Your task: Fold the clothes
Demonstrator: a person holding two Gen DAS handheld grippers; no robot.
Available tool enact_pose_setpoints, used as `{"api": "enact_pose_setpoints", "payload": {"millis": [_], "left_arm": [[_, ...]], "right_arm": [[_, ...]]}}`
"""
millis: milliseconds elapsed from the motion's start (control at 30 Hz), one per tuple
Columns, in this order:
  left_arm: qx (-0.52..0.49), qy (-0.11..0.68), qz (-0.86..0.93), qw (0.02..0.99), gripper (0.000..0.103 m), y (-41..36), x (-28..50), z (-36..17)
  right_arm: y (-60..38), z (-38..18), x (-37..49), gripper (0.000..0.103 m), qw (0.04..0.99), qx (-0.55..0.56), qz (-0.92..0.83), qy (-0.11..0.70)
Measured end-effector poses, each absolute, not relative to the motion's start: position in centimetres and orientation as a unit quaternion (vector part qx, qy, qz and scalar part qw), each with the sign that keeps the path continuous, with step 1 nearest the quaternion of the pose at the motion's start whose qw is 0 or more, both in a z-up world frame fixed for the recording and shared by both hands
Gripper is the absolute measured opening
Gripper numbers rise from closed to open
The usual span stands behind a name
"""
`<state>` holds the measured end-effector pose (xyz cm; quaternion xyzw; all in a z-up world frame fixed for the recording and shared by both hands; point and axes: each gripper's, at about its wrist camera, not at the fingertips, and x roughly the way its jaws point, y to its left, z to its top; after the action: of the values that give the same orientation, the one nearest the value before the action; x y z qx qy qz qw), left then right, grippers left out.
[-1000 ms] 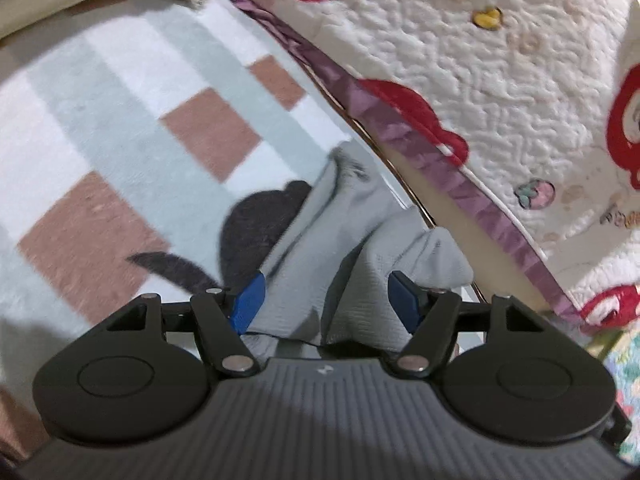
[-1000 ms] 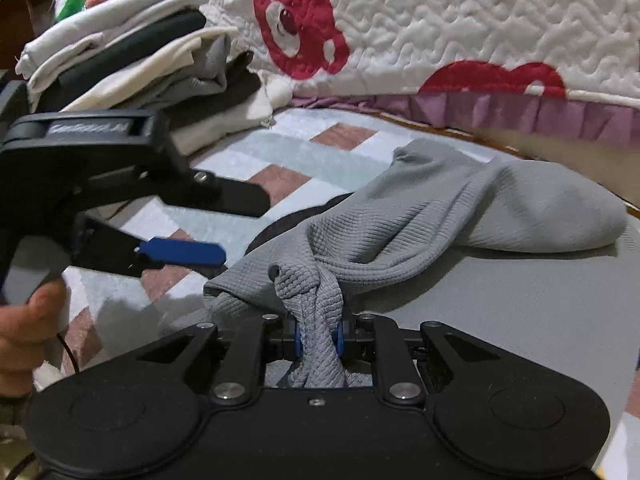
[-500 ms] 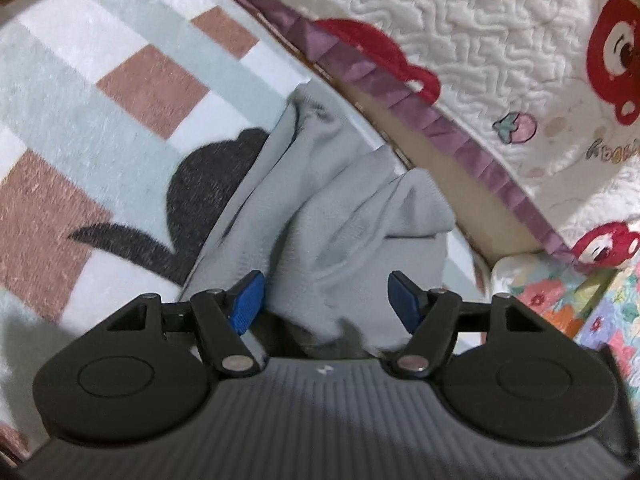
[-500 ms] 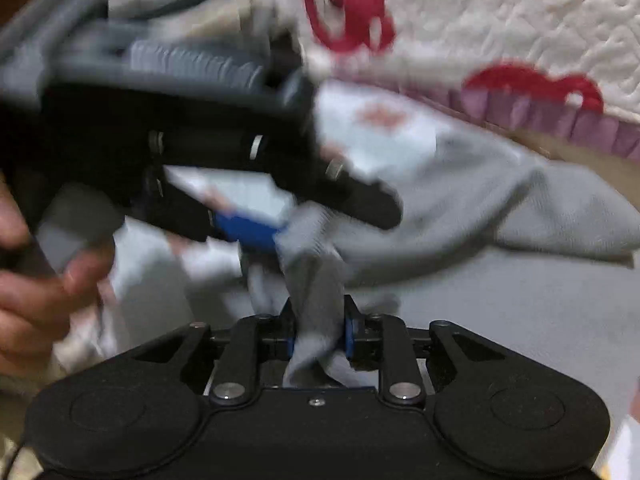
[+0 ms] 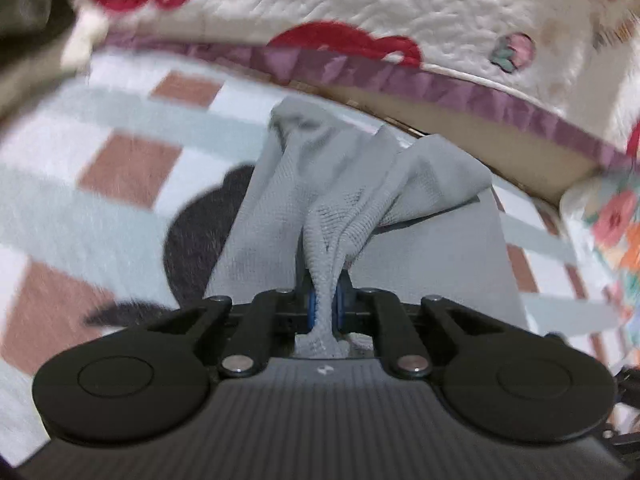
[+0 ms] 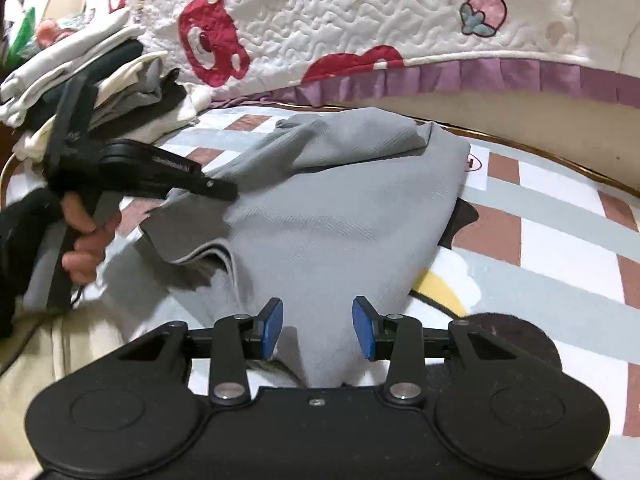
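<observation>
1. Left wrist view: the left gripper (image 5: 325, 306) is closing, its blue pads (image 5: 311, 308) pinching a bunched fold of the grey knit garment (image 5: 332, 184). The cloth rises from the jaws in a tight twist and fans out toward the far side, over the checked blanket (image 5: 120, 168).
2. Same view: the picture is smeared by motion, most of all at the left and top edges. The garment's near end is hidden behind the gripper body. A dark patch (image 5: 200, 228) printed on the blanket shows only in part, to the left of the cloth.
3. Same view: a white quilt with red bear figures and a purple frill (image 5: 400, 76) runs along the far side; a floral fabric (image 5: 612, 220) sits at the right edge.
4. Right wrist view: the right gripper (image 6: 317, 328) is opening, pads spread, with the grey garment (image 6: 340, 216) lying between them but not pressed.
5. Same view: at the left, a hand (image 6: 86, 240) holds the left gripper (image 6: 230, 192), whose tip touches the garment's left edge; whether it grips there is hidden.
6. Same view: a stack of folded clothes (image 6: 80, 80) sits at the far left on the blanket (image 6: 560, 220), with the quilt (image 6: 360, 20) behind.
</observation>
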<state>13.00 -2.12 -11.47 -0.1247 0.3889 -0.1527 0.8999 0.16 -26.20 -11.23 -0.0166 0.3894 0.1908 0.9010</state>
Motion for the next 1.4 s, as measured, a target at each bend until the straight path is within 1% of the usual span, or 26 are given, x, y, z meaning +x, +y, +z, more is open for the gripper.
{"api": "enact_pose_setpoints", "payload": {"millis": [133,267,400,467,500,567,633,667,700,733,767,833,933,1133,1267,1400], "left_arm": [[-0.152,0.360,-0.152,0.908,0.008,-0.9,12.7,-9.1],[-0.152,0.414,-0.135,0.887,0.008,-0.5,13.5,-12.6],[-0.149,0.406,-0.145,0.890,0.008,-0.5,13.5,-12.2],[-0.163,0.406,-0.148,0.887,0.009,0.0,13.6,-12.2],[-0.176,0.403,-0.149,0.886,0.009,0.4,13.7,-12.3],[-0.193,0.397,-0.148,0.885,0.009,1.0,13.7,-12.3],[-0.175,0.395,-0.149,0.889,0.009,0.8,13.7,-12.1],[-0.163,0.397,-0.148,0.891,0.009,0.5,13.7,-12.0],[-0.146,0.406,-0.144,0.890,0.010,0.1,13.8,-12.0],[-0.127,0.418,-0.137,0.889,0.011,-0.2,13.8,-12.1],[-0.111,0.429,-0.130,0.887,0.014,-0.5,13.9,-12.2],[-0.103,0.436,-0.126,0.885,0.014,-0.6,14.0,-12.2],[-0.118,0.439,-0.124,0.882,0.015,-0.1,14.1,-12.2],[-0.142,0.432,-0.125,0.882,0.015,0.6,14.0,-12.5],[-0.143,0.400,-0.136,0.895,0.015,0.8,13.6,-12.3],[-0.145,0.396,-0.150,0.894,0.015,0.8,13.5,-11.6]], "right_arm": [[-24.9,-11.5,-0.5,0.045,0.896,-0.039,0.213,0.386],[-23.6,-11.5,-0.1,0.045,0.890,-0.049,0.228,0.391],[-22.8,-11.0,0.8,0.045,0.892,-0.039,0.240,0.381],[-22.7,-10.8,1.7,0.047,0.893,-0.024,0.247,0.376],[-22.7,-11.2,2.2,0.049,0.893,-0.015,0.248,0.376],[-22.8,-12.1,3.4,0.049,0.889,0.005,0.251,0.382],[-22.4,-13.5,4.3,0.048,0.877,0.015,0.262,0.403],[-21.9,-13.8,4.1,0.046,0.874,0.004,0.275,0.400],[-21.2,-14.0,3.6,0.028,0.870,-0.016,0.300,0.392],[-20.5,-14.2,3.0,0.017,0.866,-0.040,0.320,0.383],[-19.7,-14.4,2.3,0.017,0.865,-0.073,0.328,0.373],[-18.5,-14.9,1.1,0.017,0.866,-0.130,0.327,0.357],[-17.7,-14.6,0.4,0.017,0.866,-0.162,0.324,0.345],[-17.4,-14.2,-0.6,0.017,0.864,-0.174,0.335,0.334],[-16.4,-14.7,-1.2,0.018,0.857,-0.231,0.338,0.314],[-16.2,-14.5,-1.5,0.018,0.849,-0.227,0.355,0.319]]}}
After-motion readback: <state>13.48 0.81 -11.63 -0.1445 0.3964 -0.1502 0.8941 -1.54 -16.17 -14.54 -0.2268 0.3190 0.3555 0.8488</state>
